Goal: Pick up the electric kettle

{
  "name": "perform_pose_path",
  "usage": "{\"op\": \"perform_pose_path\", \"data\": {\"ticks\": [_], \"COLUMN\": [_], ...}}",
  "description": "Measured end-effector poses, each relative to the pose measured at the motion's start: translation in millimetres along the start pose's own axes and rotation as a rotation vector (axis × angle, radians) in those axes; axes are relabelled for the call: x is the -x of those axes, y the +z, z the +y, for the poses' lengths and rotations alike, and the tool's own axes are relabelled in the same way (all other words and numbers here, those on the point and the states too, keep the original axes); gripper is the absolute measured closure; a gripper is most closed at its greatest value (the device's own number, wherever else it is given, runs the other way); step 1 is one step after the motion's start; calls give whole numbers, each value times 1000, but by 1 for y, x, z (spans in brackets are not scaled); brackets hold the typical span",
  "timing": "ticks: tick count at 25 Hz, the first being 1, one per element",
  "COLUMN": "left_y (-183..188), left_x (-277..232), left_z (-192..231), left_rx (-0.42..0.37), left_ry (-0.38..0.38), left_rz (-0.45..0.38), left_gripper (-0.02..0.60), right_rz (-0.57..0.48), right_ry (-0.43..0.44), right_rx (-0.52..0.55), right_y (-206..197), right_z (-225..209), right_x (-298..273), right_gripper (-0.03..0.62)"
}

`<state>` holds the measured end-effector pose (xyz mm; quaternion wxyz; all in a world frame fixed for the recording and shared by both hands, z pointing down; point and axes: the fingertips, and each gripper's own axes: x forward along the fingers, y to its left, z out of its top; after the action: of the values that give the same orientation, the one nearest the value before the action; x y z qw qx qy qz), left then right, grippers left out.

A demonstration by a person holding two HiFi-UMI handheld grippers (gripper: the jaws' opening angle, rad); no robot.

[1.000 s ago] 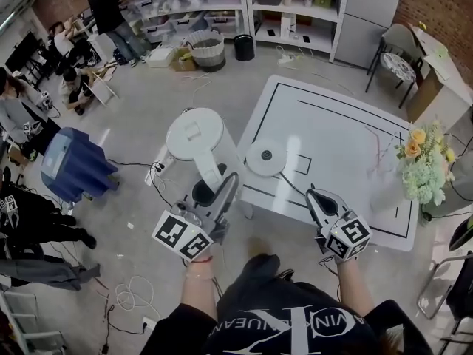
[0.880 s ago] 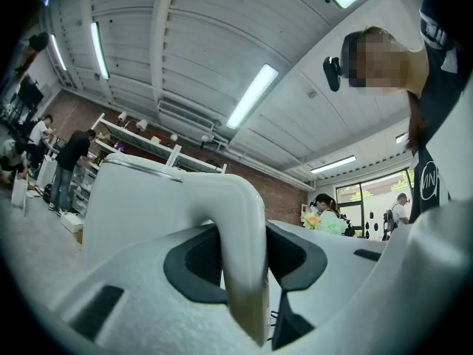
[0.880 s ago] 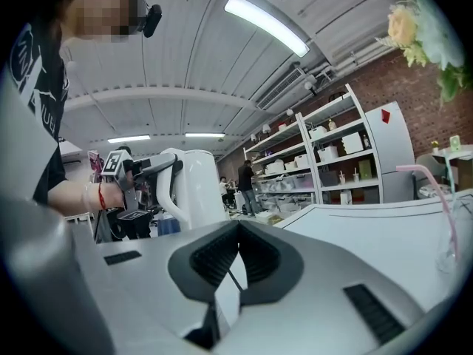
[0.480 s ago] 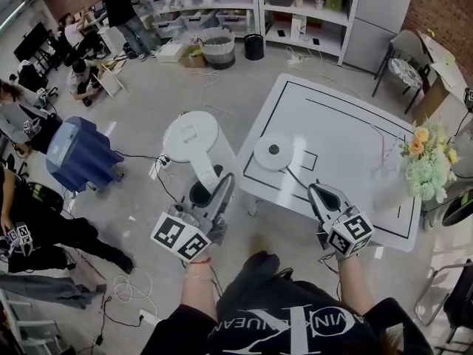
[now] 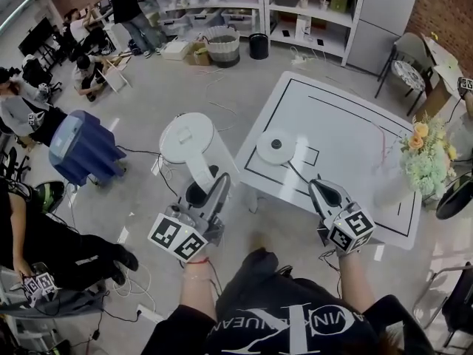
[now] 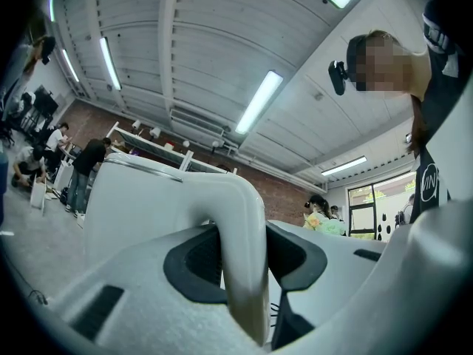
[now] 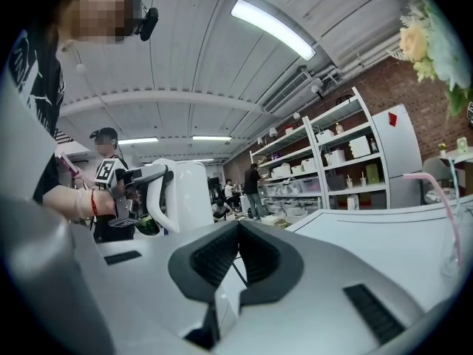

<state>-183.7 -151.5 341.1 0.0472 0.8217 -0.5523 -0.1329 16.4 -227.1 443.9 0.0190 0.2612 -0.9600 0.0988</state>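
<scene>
The white electric kettle (image 5: 189,143) hangs in the air left of the table, over the floor. My left gripper (image 5: 216,187) is shut on its curved handle (image 6: 240,272), which stands upright between the two dark pads. The right gripper view shows the kettle (image 7: 185,194) at the left with the left gripper clamped on it. The kettle's round base (image 5: 276,146) lies on the white table (image 5: 347,146) with its cord running toward the near edge. My right gripper (image 5: 319,191) hovers over the table's near edge, shut and empty (image 7: 235,261).
A bunch of flowers (image 5: 425,161) stands at the table's right edge. A blue machine (image 5: 81,150) and cables lie on the floor at the left. People sit and stand along the left side and near the shelves (image 5: 295,6) at the back.
My left gripper has carried the kettle a little further left, away from the base on the table. The right gripper has hardly moved.
</scene>
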Motion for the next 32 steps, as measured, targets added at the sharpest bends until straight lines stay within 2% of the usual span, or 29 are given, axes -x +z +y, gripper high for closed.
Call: {"op": "perform_pose_path", "data": {"ticks": [16,32], "left_y": [-1,-1], "left_x": [35,48], "left_z": [1,2], "left_rx": [-2,16], "left_ry": [78,117], "left_rz": [-3,-14], "left_gripper": [448,448], "right_rz": [-6,-19], "right_ry": [38,46], "right_rx": [10,29], "right_y": [4,16], "right_z": [9,7], "right_x": [1,3], "right_gripper": [596,597]}}
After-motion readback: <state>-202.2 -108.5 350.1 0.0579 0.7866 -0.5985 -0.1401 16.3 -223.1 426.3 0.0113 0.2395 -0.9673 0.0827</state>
